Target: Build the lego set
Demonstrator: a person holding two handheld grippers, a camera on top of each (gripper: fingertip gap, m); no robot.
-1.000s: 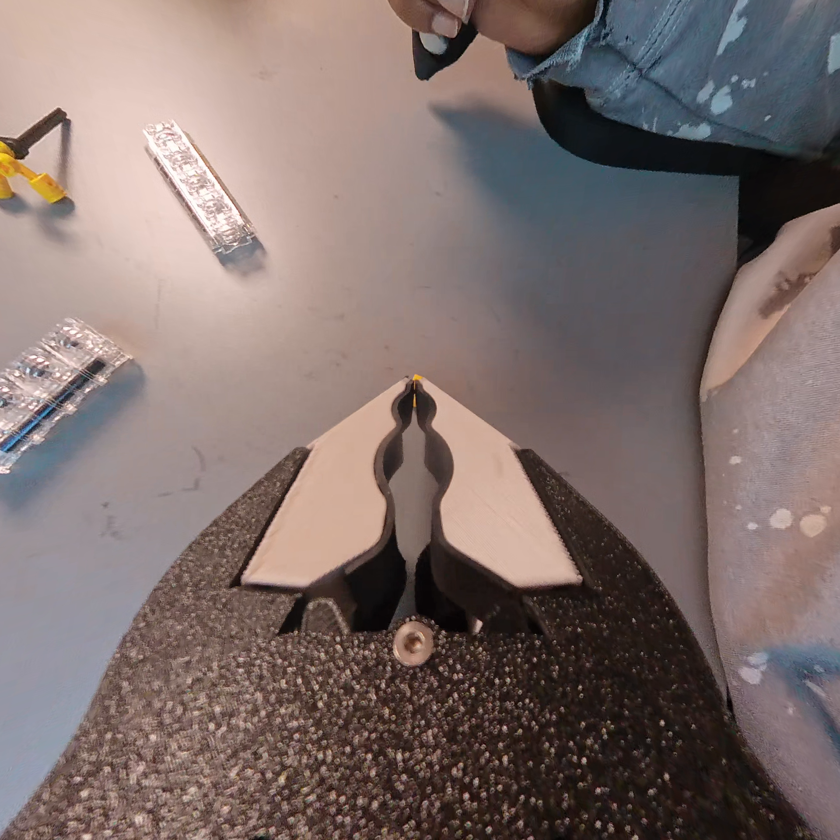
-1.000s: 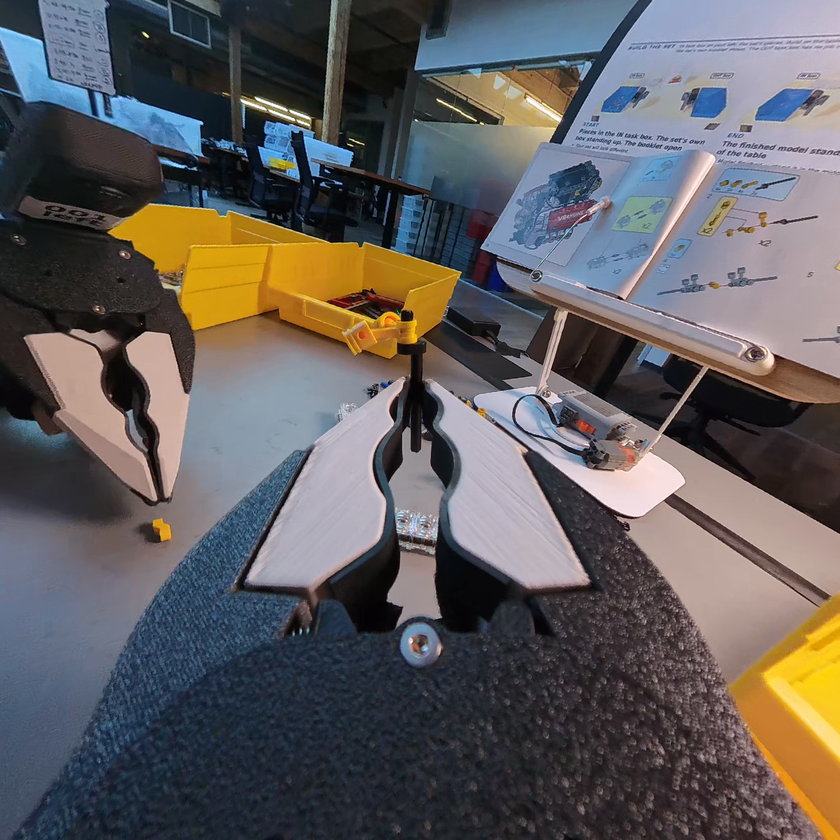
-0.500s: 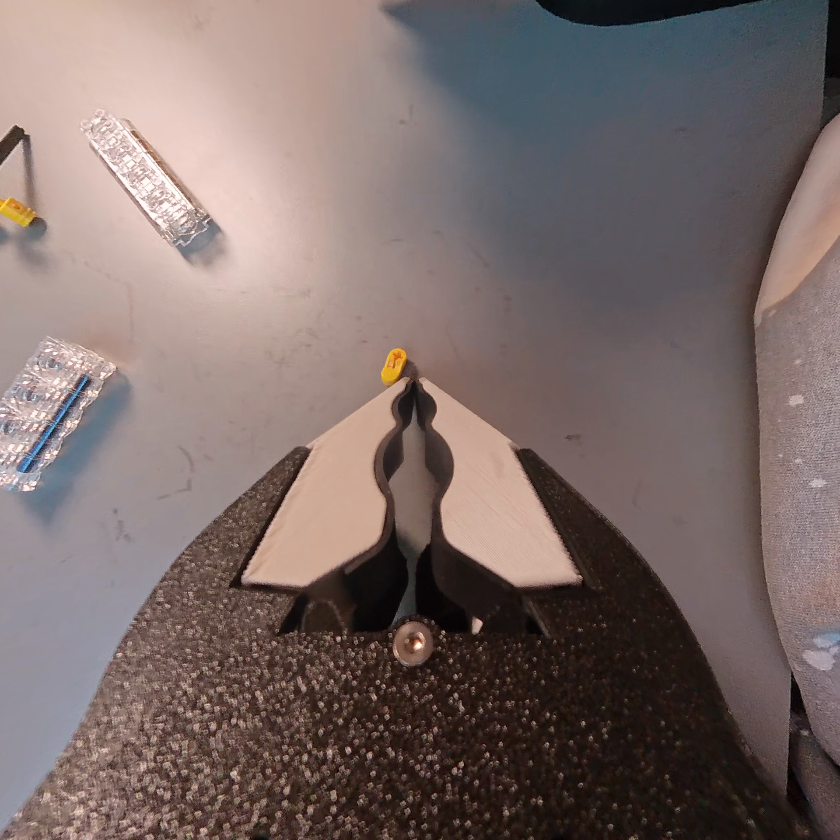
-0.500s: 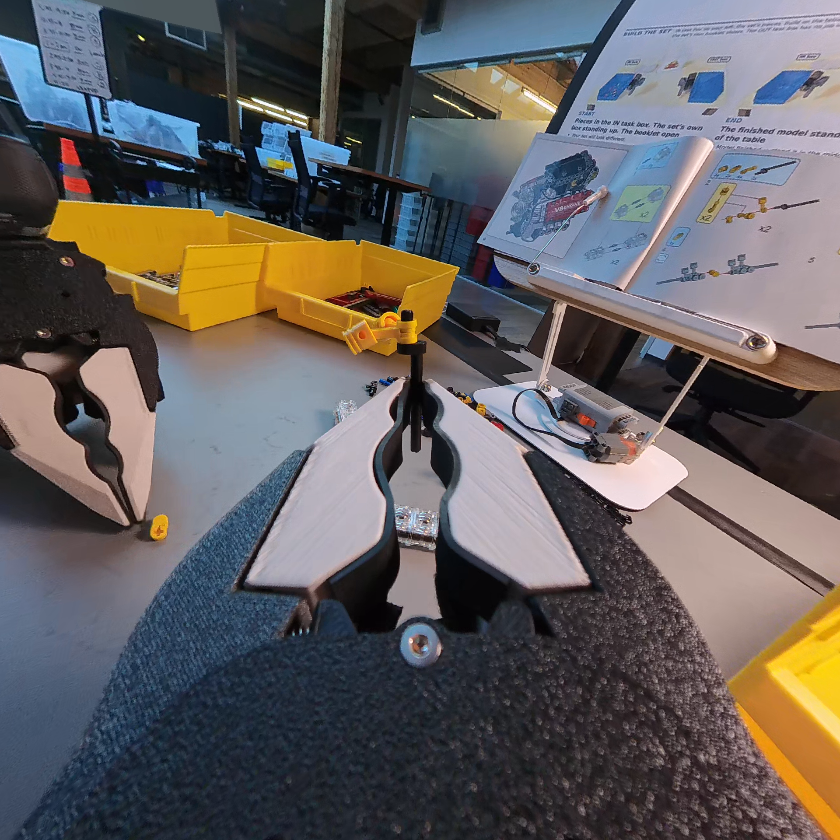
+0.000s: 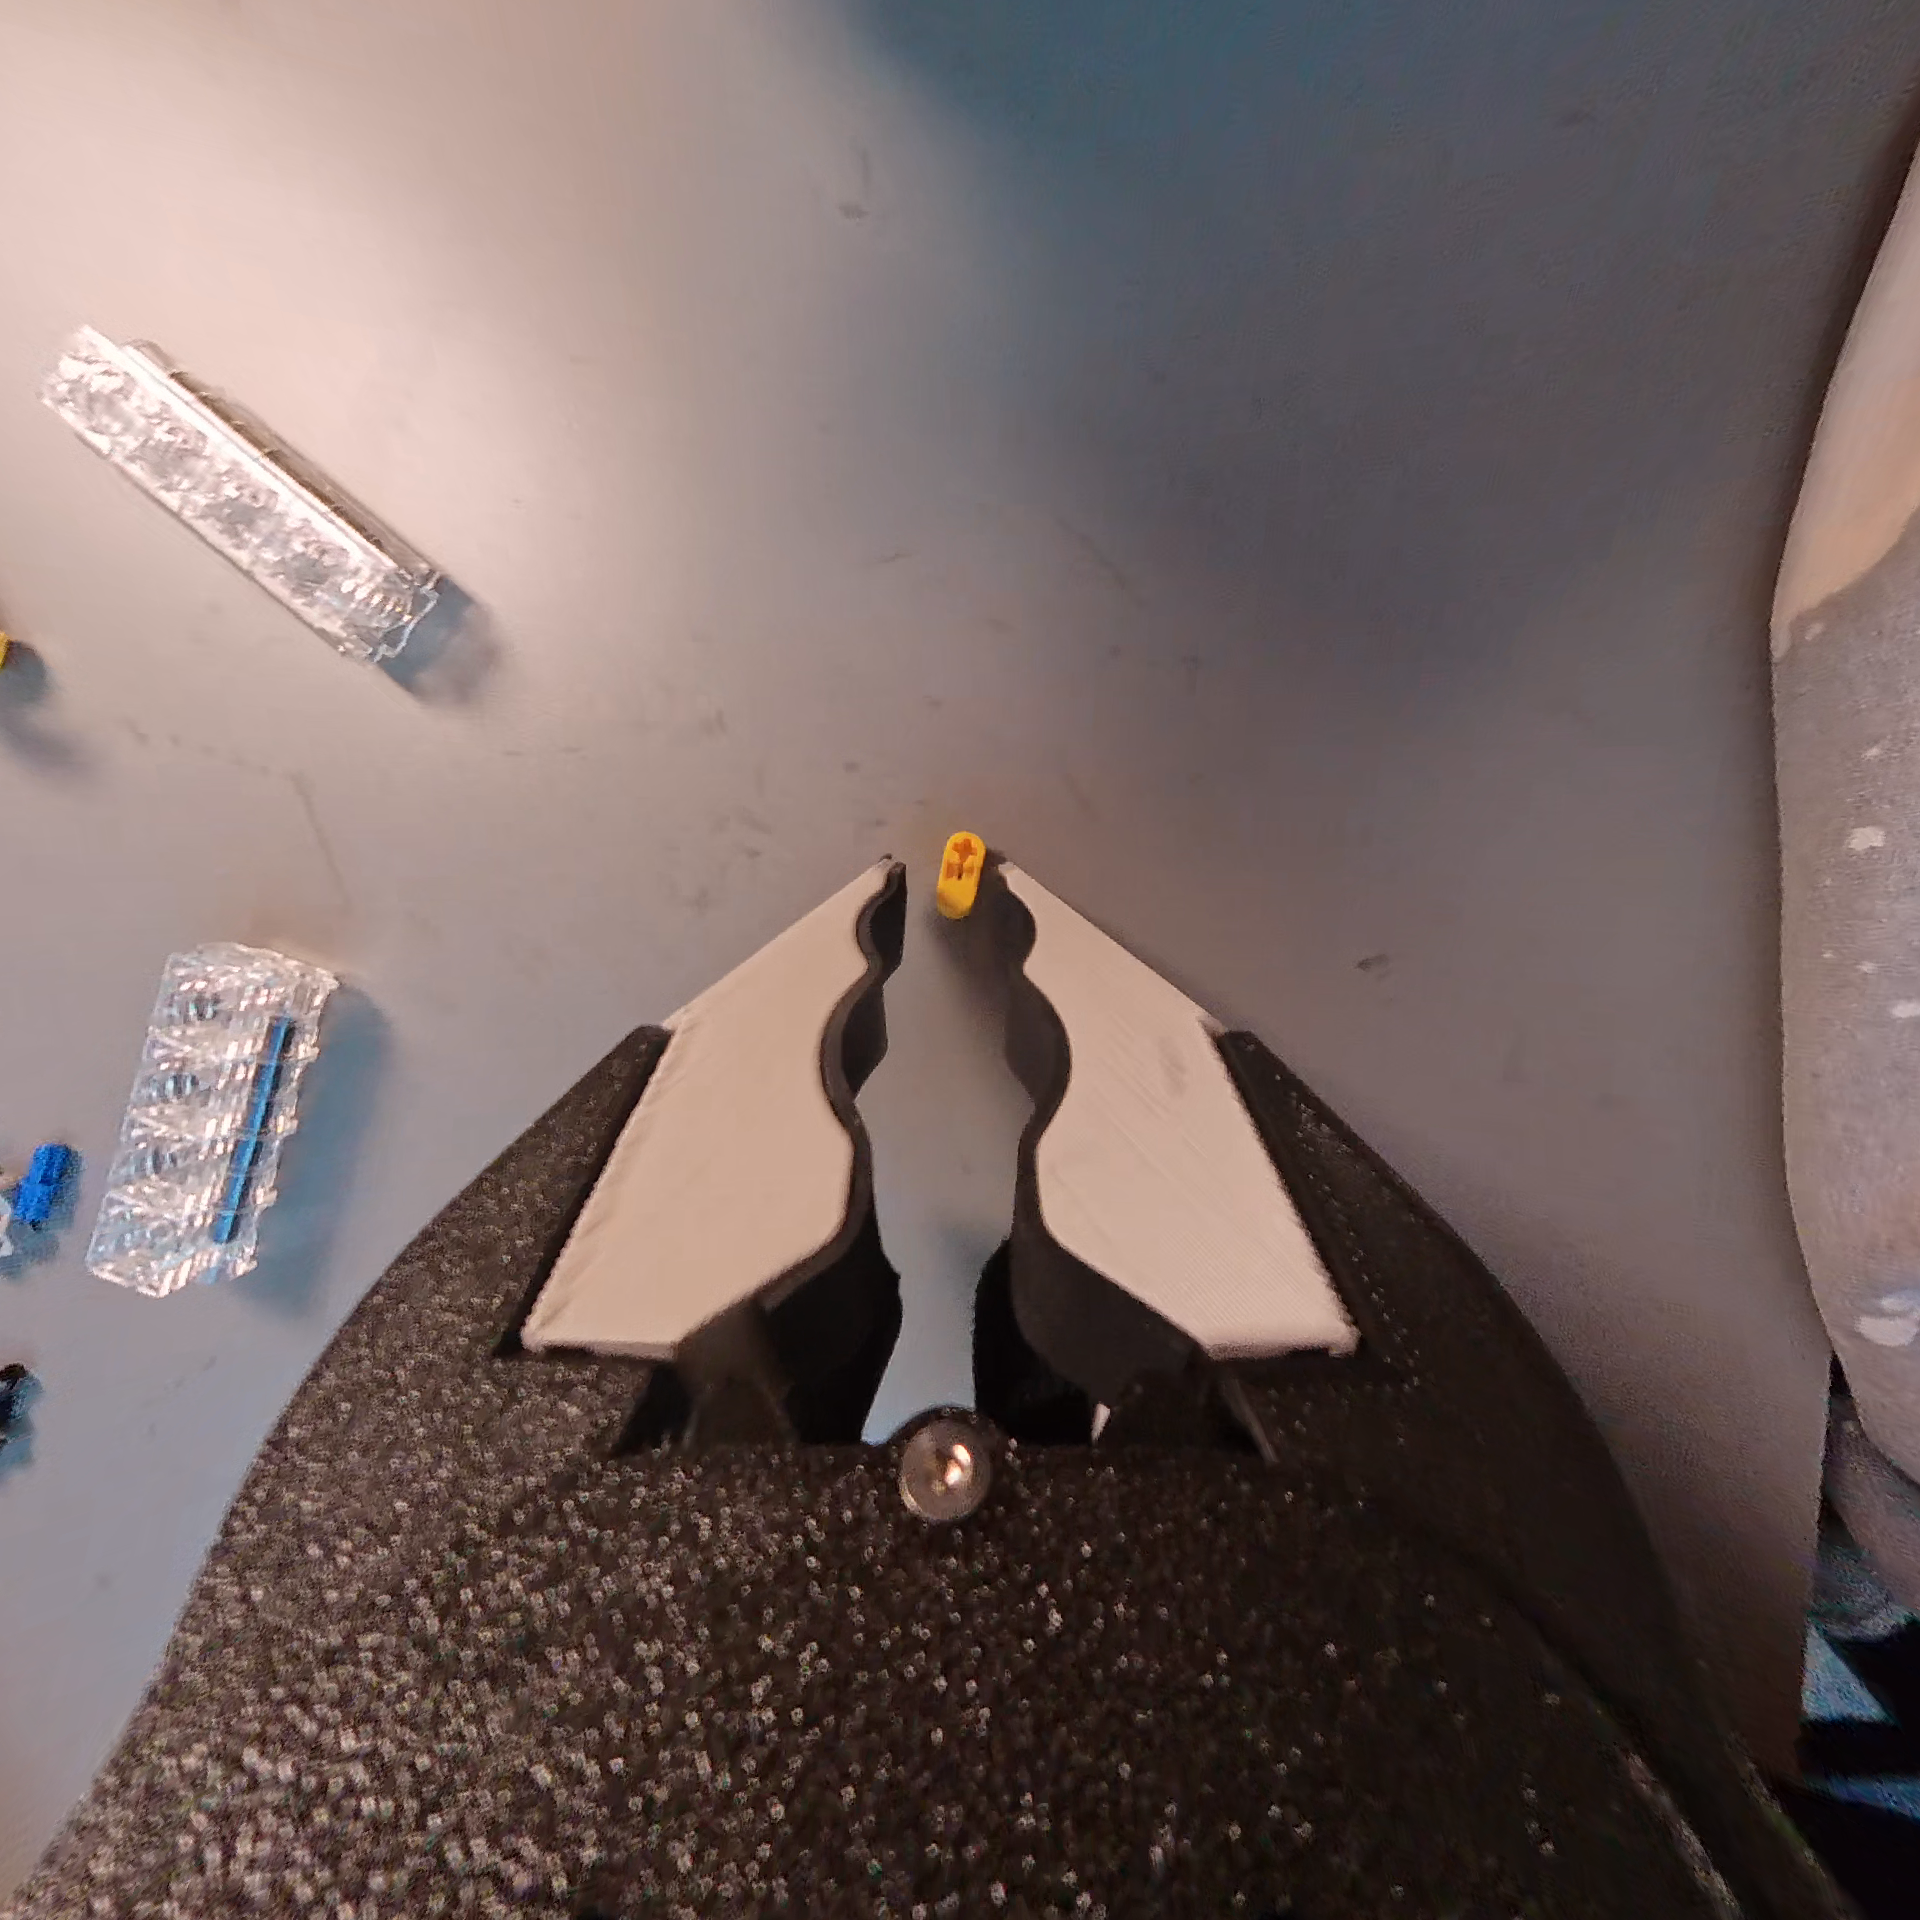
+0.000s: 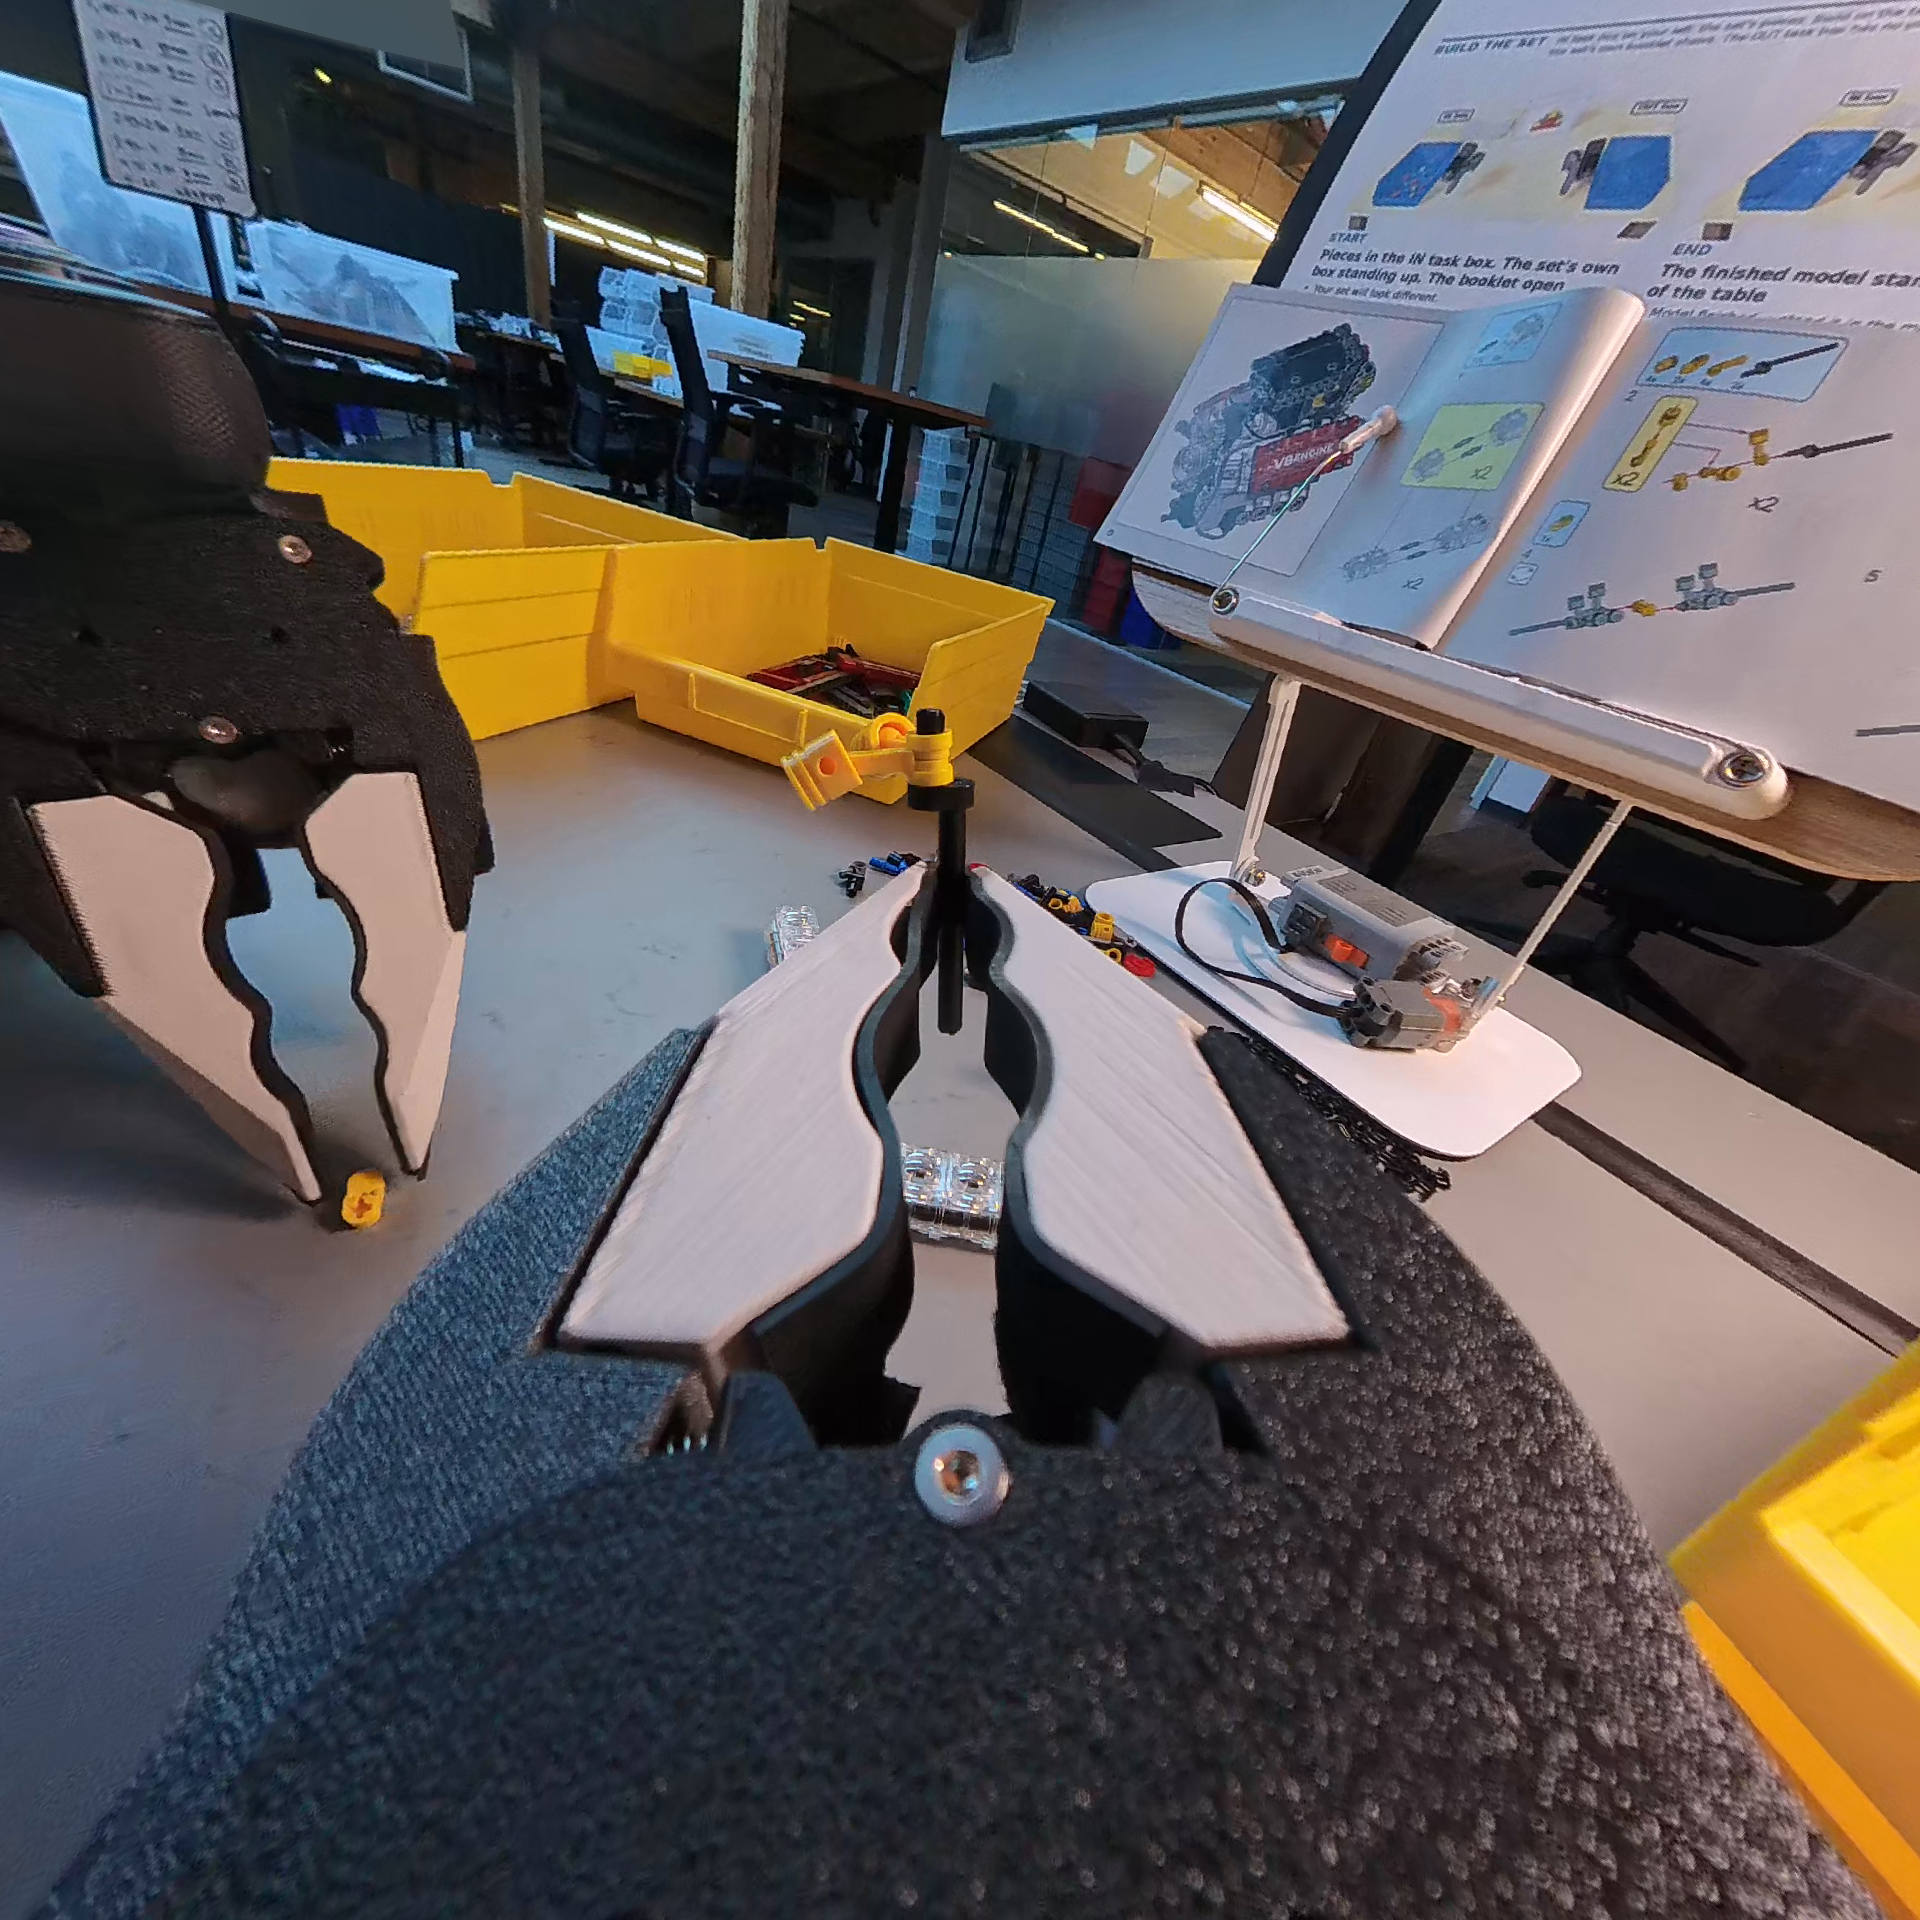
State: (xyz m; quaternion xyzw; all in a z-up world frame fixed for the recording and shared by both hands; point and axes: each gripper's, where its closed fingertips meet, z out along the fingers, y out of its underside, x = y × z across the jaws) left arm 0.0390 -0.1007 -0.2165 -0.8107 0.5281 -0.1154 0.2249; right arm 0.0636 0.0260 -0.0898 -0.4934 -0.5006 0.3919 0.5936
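Left tongs [image 5: 943, 873] spread apart, tips down at the grey surface [image 5: 1143, 468], with a small yellow peg [image 5: 958, 875] lying between the tips, nearer the right-hand one; contact with either tip unclear. Seen from the right wrist view as well: left tongs [image 6: 358, 1184] straddling the yellow peg [image 6: 363, 1197] on the surface. To the left of them, two clear plastic blocks [image 5: 241, 504] [image 5: 213, 1117], the nearer one with a blue rod inside, plus small blue bits at the frame edge.

Right tongs [image 6: 948, 883] pressed together on a black rod [image 6: 950, 914], held upright, with a yellow jointed piece [image 6: 873, 753] fitted at its top. Beyond them, yellow bins [image 6: 727, 634], a scatter of small parts [image 6: 1081, 914], a grey motor with a cable [image 6: 1351, 935] on a white stand base, and an open instruction booklet [image 6: 1455, 447] propped above.
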